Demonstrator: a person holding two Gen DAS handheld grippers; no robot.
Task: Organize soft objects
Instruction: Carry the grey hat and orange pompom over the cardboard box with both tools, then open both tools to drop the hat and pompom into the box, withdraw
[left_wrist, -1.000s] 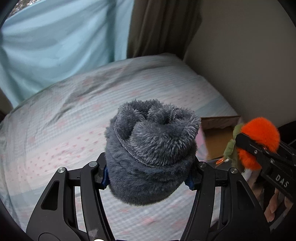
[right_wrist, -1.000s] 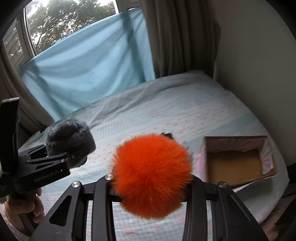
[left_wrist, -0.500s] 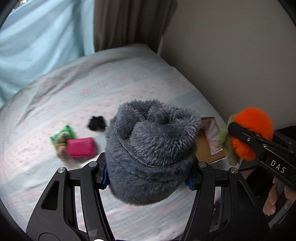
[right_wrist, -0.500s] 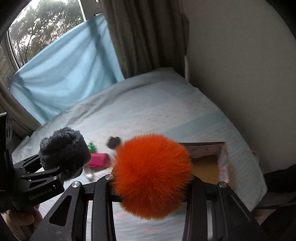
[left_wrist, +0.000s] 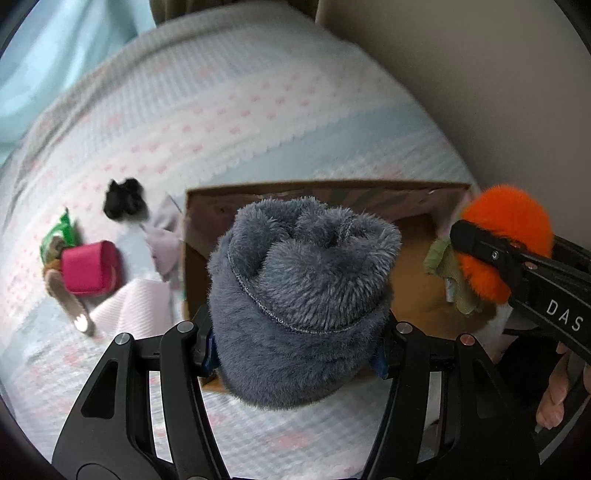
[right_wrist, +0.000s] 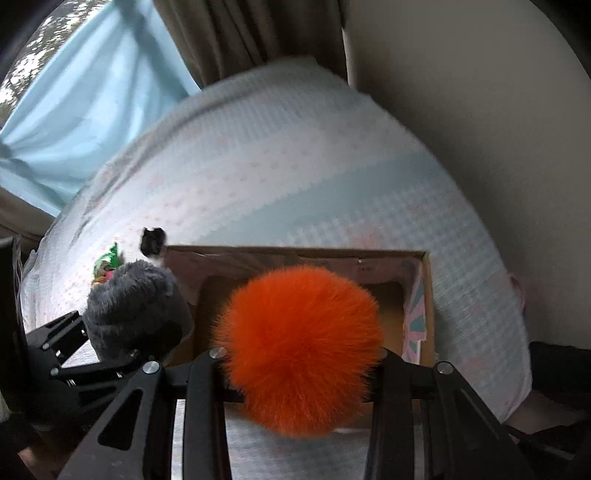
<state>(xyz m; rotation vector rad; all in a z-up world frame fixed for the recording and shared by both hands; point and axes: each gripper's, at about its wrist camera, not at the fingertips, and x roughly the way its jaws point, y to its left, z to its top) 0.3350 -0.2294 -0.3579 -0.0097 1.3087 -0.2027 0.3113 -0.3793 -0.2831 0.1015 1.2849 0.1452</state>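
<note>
Left wrist view: the left gripper is clamped on a grey plush bundle, held directly above the open cardboard box on the bed.

Right wrist view: the right gripper is closed on an orange pom-pom, likewise poised over the box's hollow, nearer its right wall.

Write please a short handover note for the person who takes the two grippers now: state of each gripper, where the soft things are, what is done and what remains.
Left gripper: jaws shut on the grey plush item, held above the near left part of the cardboard box.
Right gripper: jaws shut on the orange pompom toy, held above the box.
Box: it lies open on the bed; no item shows inside, though the held things hide part of it.
Done: both items picked up and brought over the box.
Left: release both into the box, then collect the pink pouch, the black fluffy item and the green item lying on the bed left of the box.
</note>
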